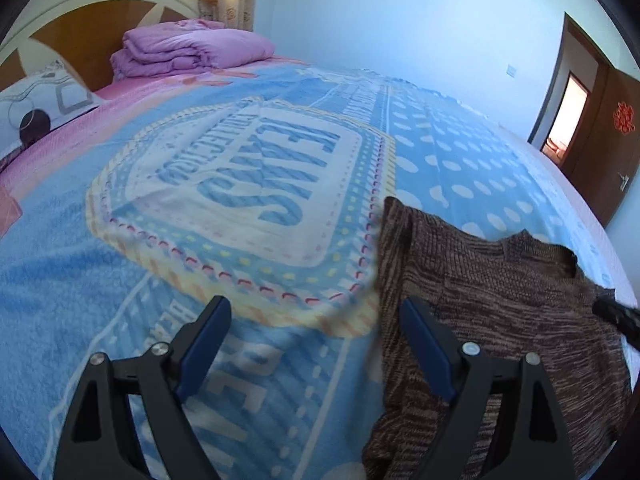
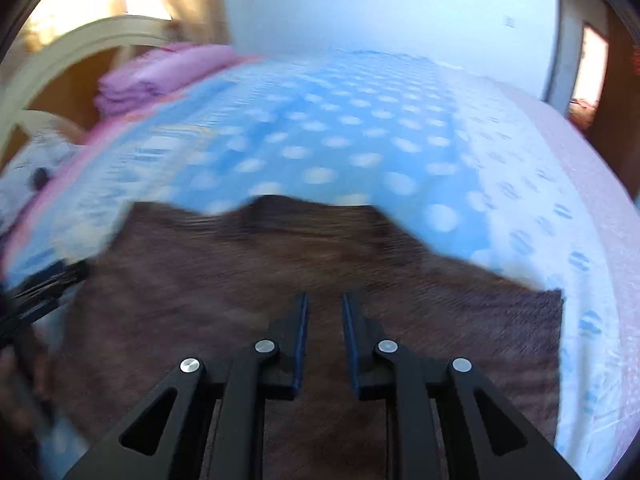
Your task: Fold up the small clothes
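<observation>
A brown knitted garment [image 1: 492, 292] lies spread on the blue patterned bedspread [image 1: 224, 208]. My left gripper [image 1: 316, 308] is open and empty, hovering at the garment's left edge, with its right finger over the fabric. In the right wrist view, which is blurred by motion, the garment [image 2: 248, 264] fills the lower half. My right gripper [image 2: 325, 300] hovers over it with its jaws a narrow gap apart and nothing between them. The right gripper's dark tip also shows at the right edge of the left wrist view [image 1: 616, 312].
A folded purple quilt [image 1: 188, 50] and a white pillow [image 1: 36, 108] lie at the head of the bed by the wooden headboard [image 1: 80, 20]. A brown door [image 1: 600, 136] stands open at the far right. The bed's far edge meets a pale blue wall.
</observation>
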Demonstrator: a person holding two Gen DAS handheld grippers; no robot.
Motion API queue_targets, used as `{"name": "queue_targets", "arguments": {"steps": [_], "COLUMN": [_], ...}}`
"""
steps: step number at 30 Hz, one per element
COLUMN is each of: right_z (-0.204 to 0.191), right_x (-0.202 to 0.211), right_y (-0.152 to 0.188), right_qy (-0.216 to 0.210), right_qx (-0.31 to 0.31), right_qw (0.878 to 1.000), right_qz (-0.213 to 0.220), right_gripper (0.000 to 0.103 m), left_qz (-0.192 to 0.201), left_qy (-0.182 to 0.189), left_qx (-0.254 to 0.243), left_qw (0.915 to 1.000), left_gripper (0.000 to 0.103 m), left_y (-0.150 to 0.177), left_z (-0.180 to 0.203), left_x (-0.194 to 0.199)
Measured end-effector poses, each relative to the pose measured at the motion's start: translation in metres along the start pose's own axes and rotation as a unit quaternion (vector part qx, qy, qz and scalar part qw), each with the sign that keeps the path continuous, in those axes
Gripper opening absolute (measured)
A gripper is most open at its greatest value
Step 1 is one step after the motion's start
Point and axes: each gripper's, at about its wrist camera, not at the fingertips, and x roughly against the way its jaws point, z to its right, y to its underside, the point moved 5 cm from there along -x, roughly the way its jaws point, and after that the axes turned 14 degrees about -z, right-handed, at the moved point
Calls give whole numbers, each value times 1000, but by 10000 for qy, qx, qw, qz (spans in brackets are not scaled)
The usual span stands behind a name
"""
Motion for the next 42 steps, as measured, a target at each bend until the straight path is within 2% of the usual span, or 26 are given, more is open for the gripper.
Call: {"name": "queue_targets", "arguments": {"steps": [2,4,6,7,9,13,15,19,23,25,26,28,30,35,37,39,41,42], "right_z": [-27,-42,-47,-47,-43,-33,-30,-23,-26,-31,-36,-47,-53,-65,-77,-88,-102,-106], "right_x": [-3,-17,-34,-36,-41,-45,-55,-67,-67,-52,-52,-74,-73,-51,-34,-22,-23,-32], "right_y": [15,26,30,26,14,-12,-26,-43,-49,-49,-49,-45,-47,-36,-20,1,21,30], "right_qy": [-111,-85,117,173,160,95,214,57,234,311,360,567,910,661,567,464,488,624], "right_qx": [412,649,710,691,534,102,71,-195,-242,-269,-168,209,468,299,466,668,987,1192], "right_qw": [9990,9972,9964,9970,9980,9995,9990,9993,9990,9991,9991,9977,9946,9973,9973,9966,9939,9909], "right_qz": [-151,-362,-449,-306,-294,-291,-379,-313,-281,82,112,-309,-194,-94,50,119,95,-97], "right_gripper": [20,20,20,20,20,20,20,20,21,21,22,24,26,28,35,57,58,58], "left_qz": [-25,46,119,135,153,-199,-220,-214,-233,-227,-233,-273,-287,-304,-303,-305,-301,-300], "left_qy": [29,-99,-219,-302,-427,-459,-457,-451,-441,-431,-417,-385,-365,-297,-256,-242,-239,-228], "left_qx": [-33,-66,-251,-314,-456,-679,-697,-684,-674,-659,-655,-642,-629,-597,-575,-568,-572,-566], "left_qw": [10000,9999,9994,9990,9979,9964,9963,9964,9965,9966,9967,9968,9969,9973,9976,9976,9976,9977], "left_gripper": [89,91,98,100,101,103,103,103,103,103,103,103,103,103,103,103,103,103], "left_y": [6,13,19,20,21,20,21,22,22,22,21,21,21,21,21,21,21,21], "left_z": [0,-1,4,5,10,18,18,17,17,17,17,16,16,15,13,13,13,13], "left_x": [4,11,16,17,16,1,1,1,1,0,0,-2,-2,-2,-1,-1,-1,-1]}}
